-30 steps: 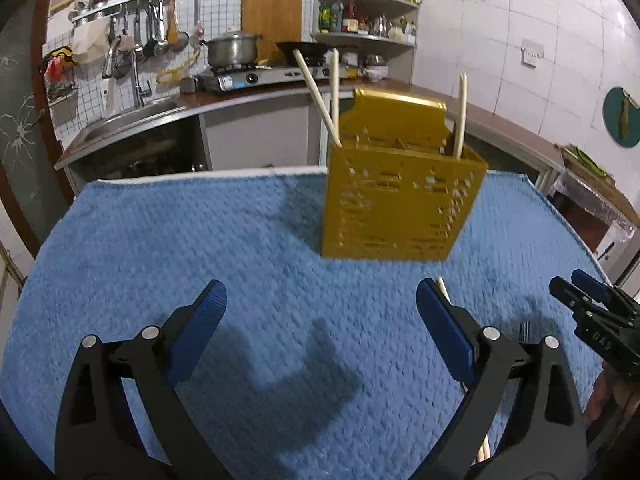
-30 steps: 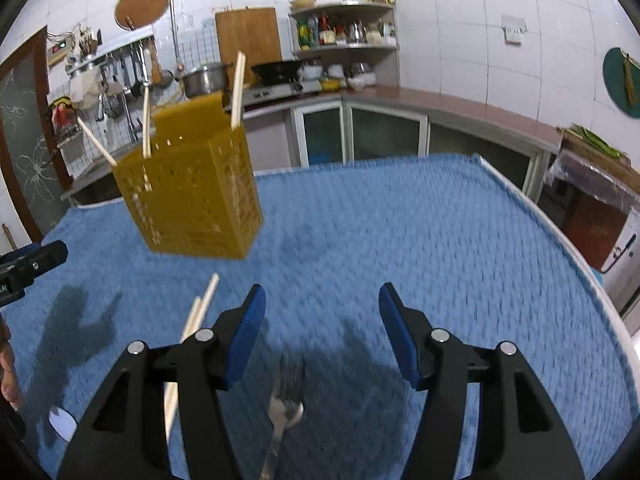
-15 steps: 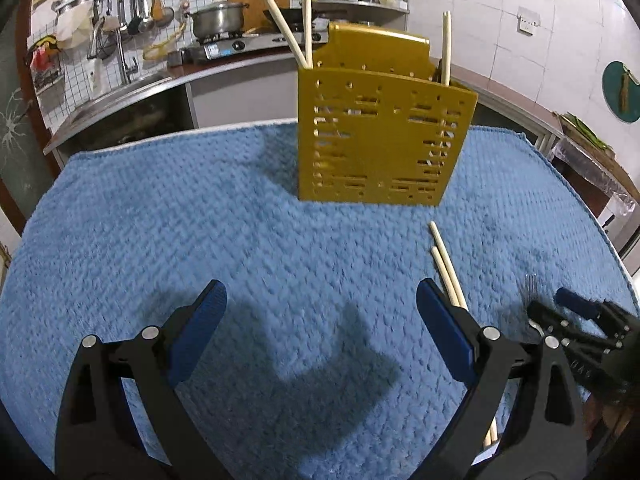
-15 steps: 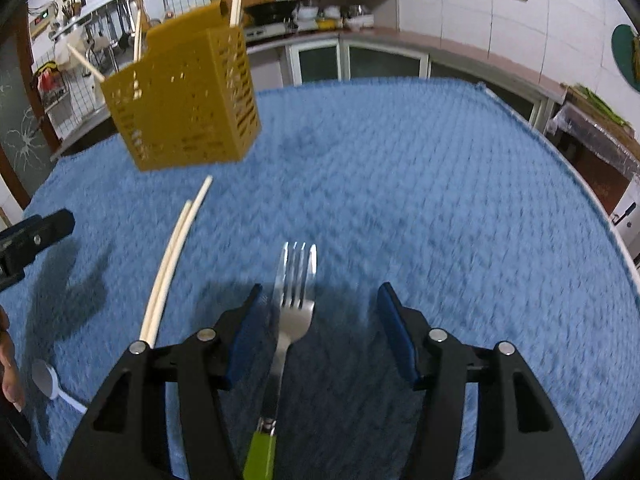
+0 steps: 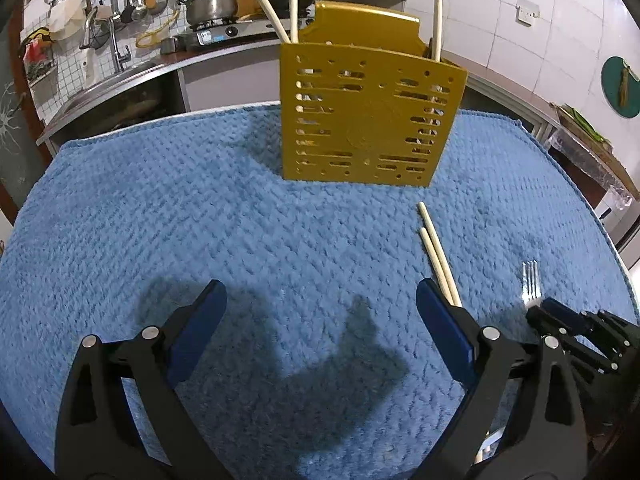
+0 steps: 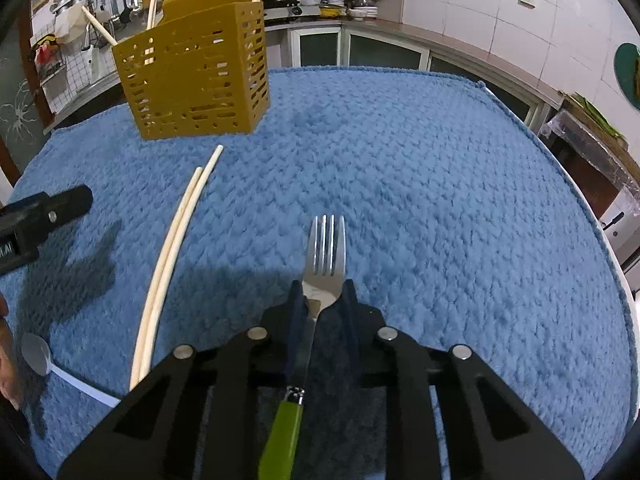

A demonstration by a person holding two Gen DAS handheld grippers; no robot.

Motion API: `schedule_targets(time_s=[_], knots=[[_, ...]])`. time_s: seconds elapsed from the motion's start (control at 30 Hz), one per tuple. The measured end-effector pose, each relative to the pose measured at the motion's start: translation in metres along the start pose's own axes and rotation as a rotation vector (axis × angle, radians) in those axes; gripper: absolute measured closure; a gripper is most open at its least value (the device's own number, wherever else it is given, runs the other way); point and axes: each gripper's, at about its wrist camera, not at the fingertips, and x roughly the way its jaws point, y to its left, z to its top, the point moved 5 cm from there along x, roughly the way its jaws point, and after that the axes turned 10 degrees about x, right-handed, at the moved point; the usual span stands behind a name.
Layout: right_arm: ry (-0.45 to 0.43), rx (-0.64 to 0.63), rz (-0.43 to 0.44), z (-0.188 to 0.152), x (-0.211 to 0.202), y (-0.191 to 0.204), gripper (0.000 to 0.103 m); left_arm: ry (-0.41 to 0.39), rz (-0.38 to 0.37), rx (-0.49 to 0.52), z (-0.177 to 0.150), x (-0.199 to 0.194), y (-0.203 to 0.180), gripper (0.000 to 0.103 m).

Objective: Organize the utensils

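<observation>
A yellow slotted utensil holder (image 5: pixel 368 116) stands on the blue cloth (image 5: pixel 200 220) with three chopsticks standing in it; it also shows in the right wrist view (image 6: pixel 196 76). My right gripper (image 6: pixel 322 286) is shut on the neck of a green-handled fork (image 6: pixel 325 248) lying on the cloth. The fork tines (image 5: pixel 530 280) and right gripper (image 5: pixel 576 332) show at the right in the left wrist view. Two loose chopsticks (image 6: pixel 172 248) lie left of the fork, also seen in the left wrist view (image 5: pixel 436 256). My left gripper (image 5: pixel 320 320) is open and empty above the cloth.
A white spoon (image 6: pixel 40 356) lies at the lower left of the right wrist view. The left gripper's tip (image 6: pixel 44 212) sits left of the chopsticks. The cloth's right edge (image 6: pixel 608 240) drops off the table. A kitchen counter with sink and stove (image 5: pixel 160 64) is behind.
My right gripper has moved down and forward onto the fork and closed on its neck. The left gripper has moved closer to the holder and stayed open.
</observation>
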Motion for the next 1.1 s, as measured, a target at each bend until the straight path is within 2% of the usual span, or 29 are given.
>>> schedule_targets(time_s=[0.1,0.13,0.2,0.33,0.47,0.63,0.77,0.83,0.9,1.0,1.1], knots=[[0.002,0.007,0.012,0.01,0.005,-0.004,0.083,0.018,-0.015,-0.004,0.001,0.005,-0.005,0.011],[0.001,0.011,0.014,0.014,0.006,-0.007,0.086,0.024,-0.016,-0.003,0.003,0.007,-0.006,0.011],[-0.015,0.013,0.009,0.023,0.007,-0.011,0.102,0.03,-0.022,-0.006,0.005,0.01,-0.009,0.014],[0.005,0.013,0.005,0.037,0.016,-0.021,0.102,0.061,-0.066,-0.019,0.01,0.021,-0.018,0.024],[0.025,0.042,0.036,0.038,0.024,-0.03,0.102,0.074,-0.092,-0.007,0.014,0.028,-0.032,0.027],[0.016,0.047,0.045,0.038,0.021,-0.034,0.102,0.107,-0.12,0.022,0.017,0.04,-0.05,0.049],[0.009,0.064,0.046,0.039,0.018,-0.041,0.102,0.125,-0.126,0.049,0.017,0.049,-0.061,0.061],[0.01,0.068,0.046,0.04,0.018,-0.044,0.102,0.127,-0.114,0.064,0.017,0.052,-0.065,0.074],[0.011,0.074,0.049,0.04,0.018,-0.046,0.102,0.14,-0.119,0.066,0.018,0.055,-0.068,0.082],[0.014,0.081,0.057,0.037,0.017,-0.046,0.101,0.143,-0.114,0.069,0.02,0.059,-0.07,0.082],[0.01,0.08,0.061,0.035,0.013,-0.047,0.101,0.143,-0.139,0.03,0.025,0.06,-0.068,0.082]])
